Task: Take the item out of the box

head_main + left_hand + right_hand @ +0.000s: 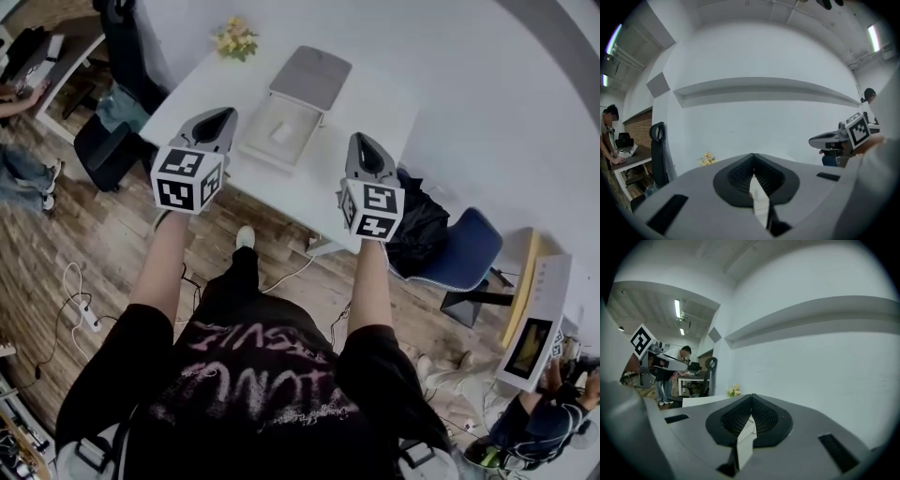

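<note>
White tabletop [375,103], one, carrying three things.

Box [255,145]: pale, shallow, open, near the tabletop's near edge, about midway along it. Grey lid [310,73] lies off it, just beyond, toward the far edge.

Item [281,133]: small, pale and flat, lying inside the box near its middle; too small to identify. Probably light and stiff. It sits low within the walls, so the likely hold is across two opposite edges from above. A smooth face could slip. The box may rise with it unless the other tool steadies a wall.

Flowers [235,38]: yellow, at the far left corner, well apart from the box.

Left tool [225,114]: jaws together, nothing held, above the near edge just left of the box. Right tool [360,141]: jaws together, nothing held, to the right of the box.

Room: bare surface between box and right edge; nothing stands over the box. Black chair [103,150] off the left edge, blue chair [464,248] with dark bag [417,225] off the right.
</note>
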